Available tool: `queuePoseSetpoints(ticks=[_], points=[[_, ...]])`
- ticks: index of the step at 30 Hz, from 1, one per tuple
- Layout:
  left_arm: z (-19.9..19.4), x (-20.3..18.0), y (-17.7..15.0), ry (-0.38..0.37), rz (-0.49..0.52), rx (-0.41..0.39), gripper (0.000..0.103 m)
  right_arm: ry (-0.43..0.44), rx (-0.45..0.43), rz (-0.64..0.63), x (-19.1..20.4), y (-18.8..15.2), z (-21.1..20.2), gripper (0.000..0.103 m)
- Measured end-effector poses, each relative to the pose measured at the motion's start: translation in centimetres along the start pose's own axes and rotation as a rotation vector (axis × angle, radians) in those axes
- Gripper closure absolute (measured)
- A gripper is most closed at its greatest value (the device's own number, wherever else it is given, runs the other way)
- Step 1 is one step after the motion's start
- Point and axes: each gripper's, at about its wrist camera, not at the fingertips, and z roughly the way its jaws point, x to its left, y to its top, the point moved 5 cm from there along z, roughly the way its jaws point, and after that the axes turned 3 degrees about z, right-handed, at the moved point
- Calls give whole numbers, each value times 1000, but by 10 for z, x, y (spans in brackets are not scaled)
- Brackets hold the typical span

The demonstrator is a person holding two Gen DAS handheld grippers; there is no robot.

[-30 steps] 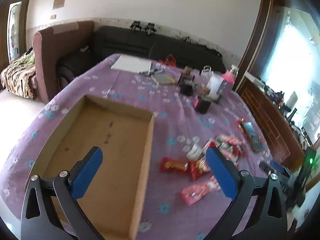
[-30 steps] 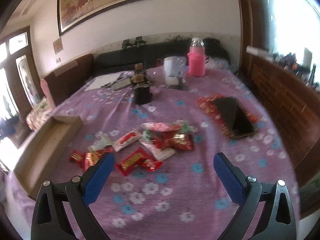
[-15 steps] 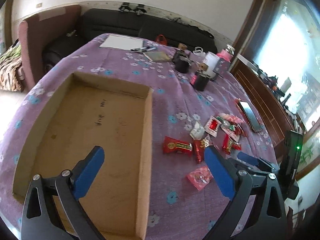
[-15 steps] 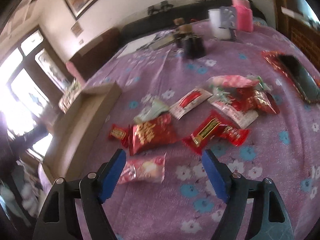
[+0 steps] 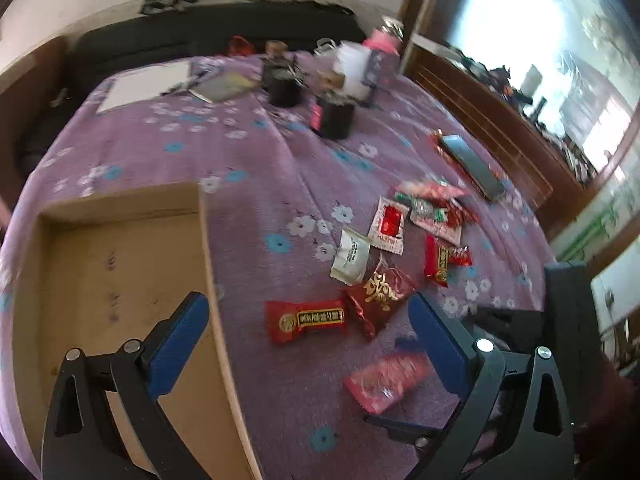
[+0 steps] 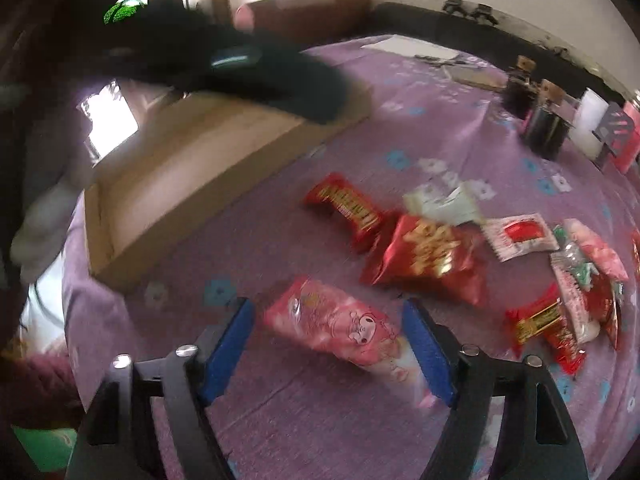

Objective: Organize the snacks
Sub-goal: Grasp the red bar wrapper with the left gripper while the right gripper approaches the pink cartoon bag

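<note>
Item 1, cardboard tray (image 5: 120, 280): shallow, open-topped, bare inside. It lies on the table's left part; its right wall runs down the left wrist view under my left gripper (image 5: 308, 332).

Item 2, left gripper: jaws wide, nothing between the pads. One blue finger hangs over the tray floor, the other over the cloth near the snacks; the tray wall passes between them.

Item 3, right gripper (image 6: 330, 340): jaws have just been closing and stand about half open. The pink snack packet (image 6: 340, 328) lies between them, slanted. I see a gap at the left pad; at the right pad blur stops me telling whether it touches.

Item 4, loose snacks, right of the tray: a long red bar (image 5: 308, 320) nearest the tray wall, a dark red bag with gold print (image 5: 380, 292) touching its end, a white sachet (image 5: 352, 256) just beyond, a white-and-red sachet (image 5: 390, 226), and a small heap of red and green wrappers (image 5: 436, 208) further right.

Item 5, open room: a bare strip of purple flowered tablecloth (image 5: 260, 152) between tray and snacks, and more bare cloth beyond.

Item 6, far end: black jars (image 5: 332, 118), a white cup (image 5: 352, 64), papers (image 5: 144, 84), a phone (image 5: 472, 164) near the right edge. Dark sofa (image 5: 208, 24) behind; bright window (image 5: 540, 32) right.
</note>
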Motion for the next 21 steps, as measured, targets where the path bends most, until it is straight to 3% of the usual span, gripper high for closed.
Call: queuePoseSetpoints(ticks=[1,4,9,12,15,19,21], points=[[7,-2,1,-12,22,14,3,14,7,10,2,-4,-1,52],[25,-7,0,-24,88,57,7,2,-1,33,2,-11,-7,55],[43,-14,-3,16,184,106,7,2,-20,116,-11,-26,-17,55],[57,-16,-12,32,214,176,8,-8,-31,164,-23,-36,-23,55],[63,-24,-26,-31,228,251,20,-4,-41,221,-36,-43,-29,55],[51,-45,-50,-113,265,290,21,-15,-54,259,-47,-50,-38,54],[37,-52,-52,-121,284,262,21,-20,-62,278,-53,-55,-43,54]])
